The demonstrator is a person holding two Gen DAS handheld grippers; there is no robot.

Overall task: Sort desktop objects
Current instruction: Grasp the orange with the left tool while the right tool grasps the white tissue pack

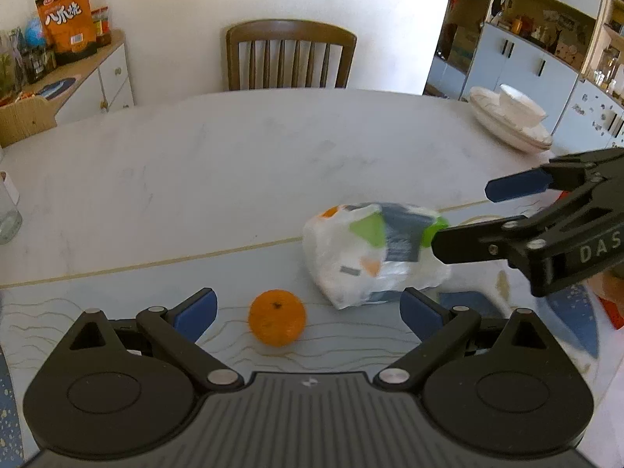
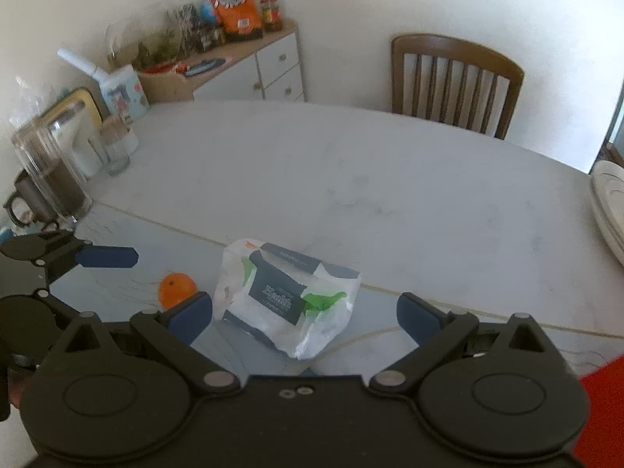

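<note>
With both jaws spread wide and empty, centre the left gripper [image 1: 308, 312] on the orange [image 1: 277, 317] — right gripper [image 2: 305, 312] straddles the tissue pack [image 2: 286, 296] squarely.

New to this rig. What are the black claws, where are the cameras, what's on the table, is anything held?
No robot arm: a person holds one hand-held gripper per hand, each with a fisheye camera looking along its blue-tipped fingers. The left wrist view shows the left hand-held gripper, open, facing an orange. The right wrist view shows the right hand-held gripper, open, facing a packet of tissues. Both items lie on the table. Nothing is held.
</note>
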